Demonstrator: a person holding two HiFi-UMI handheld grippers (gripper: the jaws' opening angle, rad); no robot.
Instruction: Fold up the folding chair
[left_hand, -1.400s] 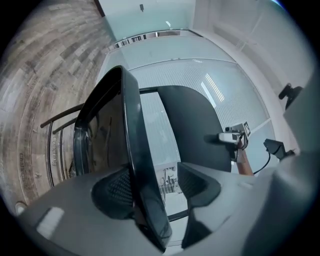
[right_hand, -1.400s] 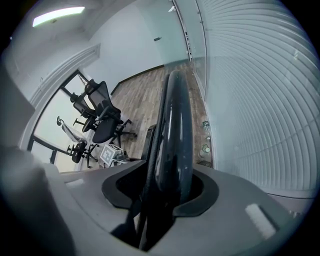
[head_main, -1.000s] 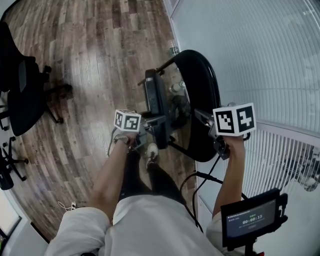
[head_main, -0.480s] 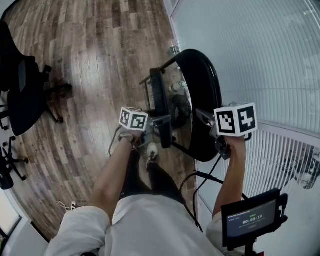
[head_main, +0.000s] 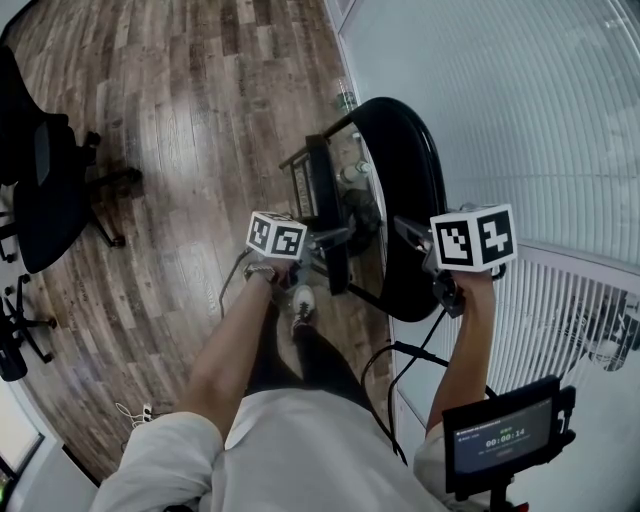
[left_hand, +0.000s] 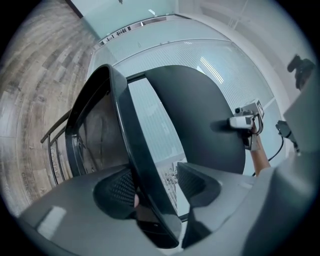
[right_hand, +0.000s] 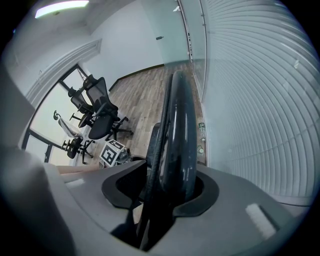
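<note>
The folding chair stands by the glass wall, with a round black backrest (head_main: 405, 190) and a black seat (head_main: 322, 200) tipped up on edge close to it. My left gripper (head_main: 318, 240) is shut on the seat's front rim (left_hand: 131, 150), which runs between its pads (left_hand: 120, 187). My right gripper (head_main: 412, 235) points steeply down and is shut on the backrest's top rim (right_hand: 175, 130). The chair's metal legs (head_main: 350, 175) show between seat and backrest. In the left gripper view the right gripper (left_hand: 245, 122) shows beyond the backrest (left_hand: 200, 120).
Black office chairs (head_main: 45, 190) stand at the left on the wooden floor. A glass wall with blinds (head_main: 520, 120) is close on the right. The person's foot (head_main: 303, 300) stands just below the seat. A cable (head_main: 400, 365) and a small screen (head_main: 505, 440) hang near the right arm.
My left gripper has moved right toward the backrest with the seat in it, and the gap between seat and backrest has narrowed. The right gripper has kept still.
</note>
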